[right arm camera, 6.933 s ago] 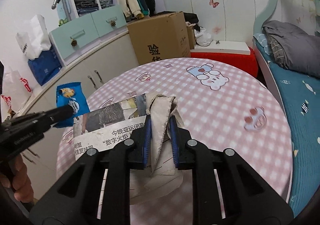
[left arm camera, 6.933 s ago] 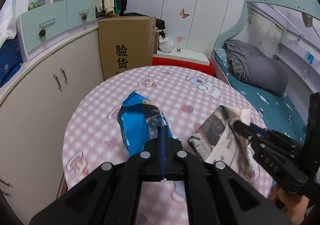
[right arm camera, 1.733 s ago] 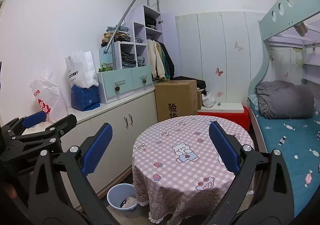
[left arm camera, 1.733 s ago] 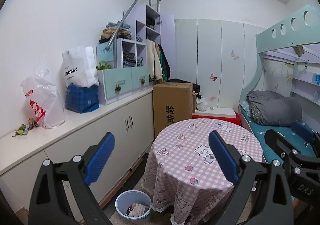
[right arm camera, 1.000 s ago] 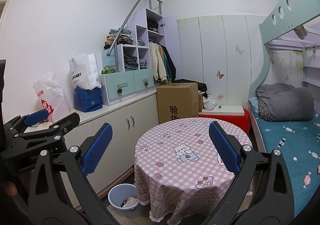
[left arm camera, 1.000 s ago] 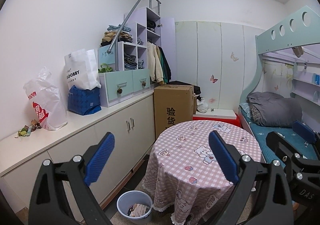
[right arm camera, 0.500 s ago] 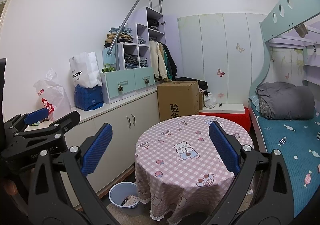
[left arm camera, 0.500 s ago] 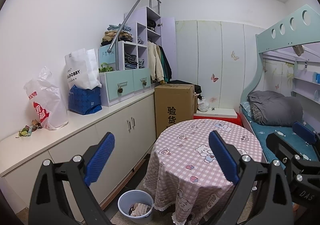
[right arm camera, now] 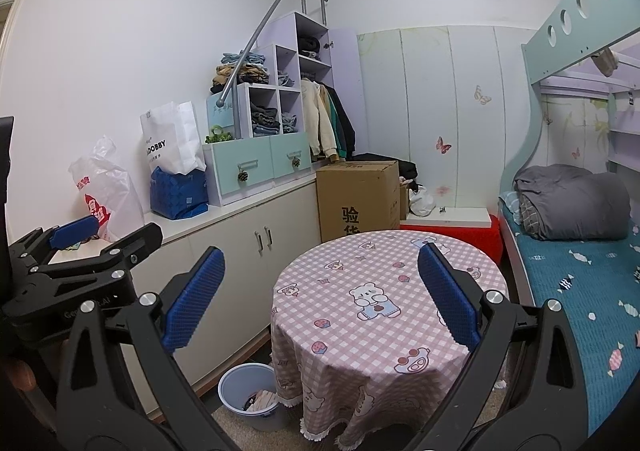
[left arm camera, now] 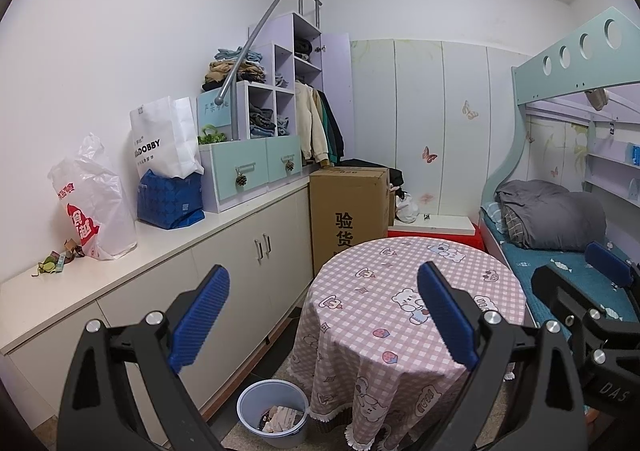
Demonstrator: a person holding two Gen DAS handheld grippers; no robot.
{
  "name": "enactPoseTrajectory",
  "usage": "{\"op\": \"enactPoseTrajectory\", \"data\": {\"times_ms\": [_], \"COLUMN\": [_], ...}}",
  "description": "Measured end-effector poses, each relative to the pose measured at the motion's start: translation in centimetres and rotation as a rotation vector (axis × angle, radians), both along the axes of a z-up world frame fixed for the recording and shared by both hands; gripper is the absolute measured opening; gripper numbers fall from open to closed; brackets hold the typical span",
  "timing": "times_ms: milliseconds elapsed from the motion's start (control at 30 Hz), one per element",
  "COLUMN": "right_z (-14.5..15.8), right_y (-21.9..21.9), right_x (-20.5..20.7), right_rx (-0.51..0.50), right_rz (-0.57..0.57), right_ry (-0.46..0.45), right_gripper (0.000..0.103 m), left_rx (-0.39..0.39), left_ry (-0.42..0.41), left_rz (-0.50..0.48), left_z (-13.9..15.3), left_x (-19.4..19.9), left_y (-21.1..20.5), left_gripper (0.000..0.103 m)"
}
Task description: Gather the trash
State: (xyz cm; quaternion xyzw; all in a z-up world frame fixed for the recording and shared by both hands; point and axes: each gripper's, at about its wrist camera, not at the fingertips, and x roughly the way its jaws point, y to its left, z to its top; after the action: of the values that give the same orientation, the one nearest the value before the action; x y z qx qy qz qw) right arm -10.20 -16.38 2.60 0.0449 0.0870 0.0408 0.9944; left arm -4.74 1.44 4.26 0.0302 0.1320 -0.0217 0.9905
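My left gripper (left arm camera: 323, 315) is open wide and empty, held back from the round table (left arm camera: 400, 291) with the pink checked cloth. My right gripper (right arm camera: 320, 299) is also open wide and empty. A pale blue trash bin (left arm camera: 273, 411) stands on the floor at the table's left foot and holds crumpled paper and wrappers (left arm camera: 280, 417). It also shows in the right wrist view (right arm camera: 248, 391). The tabletop carries no loose items. Each gripper shows at the edge of the other's view.
A white cabinet counter (left arm camera: 160, 251) runs along the left wall with plastic bags (left arm camera: 92, 203), a blue bag and small scraps (left arm camera: 56, 259). A cardboard box (left arm camera: 348, 211) stands behind the table. A bunk bed (left arm camera: 560, 219) fills the right side.
6.9 s ago both grippers were shut on a blue wrapper and newspaper over the table. Now both are open, empty and pulled back; trash lies in the bin. Little movement in the last second.
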Motion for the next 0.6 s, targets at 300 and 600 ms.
{"op": "enactPoseTrajectory", "data": {"times_ms": [300, 600], "right_z": [-0.12, -0.07], "right_y": [0.09, 0.20], "right_x": [0.09, 0.07], "right_rx": [-0.001, -0.001], "right_rz": [0.005, 0.003], "right_ry": [0.000, 0.000], "right_gripper": [0.095, 0.095], "left_rx": [0.000, 0.001], "left_ry": [0.001, 0.000], "left_rz": [0.002, 0.002], "left_z": [-0.14, -0.11], "left_x": [0.00, -0.02], "left_y": [0.13, 0.14], "left_gripper": [0.093, 0.093]}}
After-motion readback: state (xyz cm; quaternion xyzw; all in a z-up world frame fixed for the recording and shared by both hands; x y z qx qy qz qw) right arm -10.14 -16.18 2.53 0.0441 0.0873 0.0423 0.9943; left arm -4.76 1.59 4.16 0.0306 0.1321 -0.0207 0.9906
